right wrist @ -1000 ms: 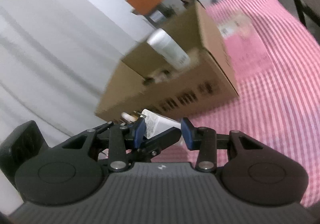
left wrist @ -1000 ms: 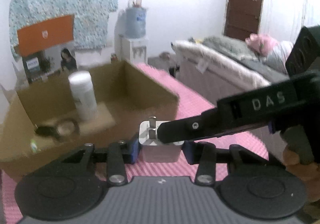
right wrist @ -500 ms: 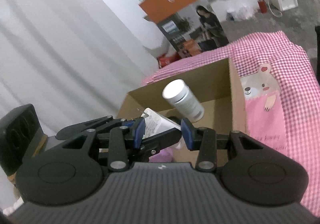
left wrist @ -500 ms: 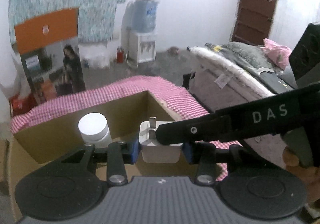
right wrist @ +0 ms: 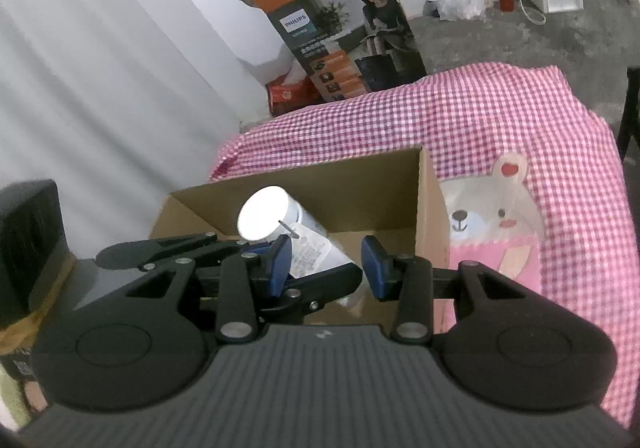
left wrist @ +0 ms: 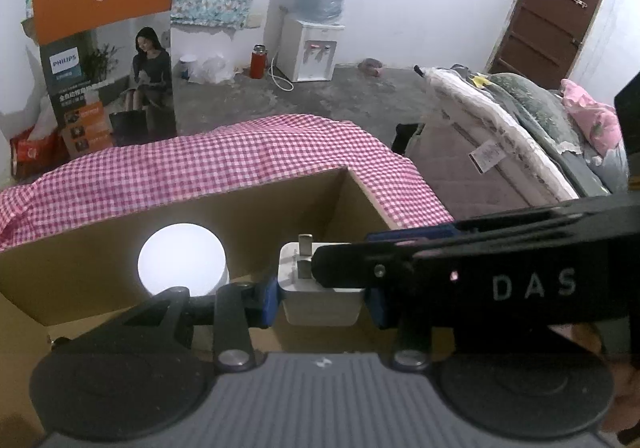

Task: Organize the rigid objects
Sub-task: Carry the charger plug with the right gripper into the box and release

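Holding one white charger (left wrist: 322,298), one bottle (left wrist: 182,260), one box (left wrist: 100,248)

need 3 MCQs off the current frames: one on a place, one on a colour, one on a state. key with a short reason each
1. Where is the white bottle?
A. on the bed
B. inside the cardboard box
C. on the floor

2. What colour are the checks of the cloth?
A. blue and white
B. pink and white
C. green and yellow

3. What state is the left tool in?
A. open and empty
B. shut on the white charger
C. shut on the bottle

Key:
1 B, the bottle stands between the box walls in both views.
2 B, pink and white squares cover the whole cloth.
3 B, the blue pads press on both sides of the charger.
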The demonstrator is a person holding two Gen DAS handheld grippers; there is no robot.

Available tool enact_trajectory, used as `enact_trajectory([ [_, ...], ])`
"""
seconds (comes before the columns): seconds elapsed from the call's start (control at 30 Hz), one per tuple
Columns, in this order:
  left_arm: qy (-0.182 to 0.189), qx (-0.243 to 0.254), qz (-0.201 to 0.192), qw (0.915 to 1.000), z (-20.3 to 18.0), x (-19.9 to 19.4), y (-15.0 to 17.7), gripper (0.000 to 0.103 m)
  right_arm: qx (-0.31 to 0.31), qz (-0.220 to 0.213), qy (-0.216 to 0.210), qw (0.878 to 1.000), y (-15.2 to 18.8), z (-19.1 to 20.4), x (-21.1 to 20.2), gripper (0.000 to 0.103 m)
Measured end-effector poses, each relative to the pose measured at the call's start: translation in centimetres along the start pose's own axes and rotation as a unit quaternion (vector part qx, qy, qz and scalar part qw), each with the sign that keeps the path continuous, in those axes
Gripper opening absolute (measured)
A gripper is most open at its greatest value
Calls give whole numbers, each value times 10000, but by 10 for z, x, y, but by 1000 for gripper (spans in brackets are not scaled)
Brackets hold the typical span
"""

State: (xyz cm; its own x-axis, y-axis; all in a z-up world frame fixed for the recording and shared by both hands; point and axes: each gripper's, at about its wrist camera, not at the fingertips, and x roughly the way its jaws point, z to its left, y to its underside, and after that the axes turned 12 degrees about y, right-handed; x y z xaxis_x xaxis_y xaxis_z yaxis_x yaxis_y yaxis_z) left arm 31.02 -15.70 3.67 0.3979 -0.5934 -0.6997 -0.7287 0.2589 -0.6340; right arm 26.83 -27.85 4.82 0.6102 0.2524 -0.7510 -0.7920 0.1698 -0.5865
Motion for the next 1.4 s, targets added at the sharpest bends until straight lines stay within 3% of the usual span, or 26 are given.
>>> enact_trajectory([
  [0.47,-92,-6,111,9999,6,23,-6,44,-339,-160,290,9989,-8,1,16,39],
  [1.0,-151,278,8,9995,-4,22,-5,47,-226,-410,89,9989,-8,-5,5,39],
  [1.4,-147,538,-211,9982,-25,-37,2,80,-132,-817,-107,9965,10,-3,-52,40],
])
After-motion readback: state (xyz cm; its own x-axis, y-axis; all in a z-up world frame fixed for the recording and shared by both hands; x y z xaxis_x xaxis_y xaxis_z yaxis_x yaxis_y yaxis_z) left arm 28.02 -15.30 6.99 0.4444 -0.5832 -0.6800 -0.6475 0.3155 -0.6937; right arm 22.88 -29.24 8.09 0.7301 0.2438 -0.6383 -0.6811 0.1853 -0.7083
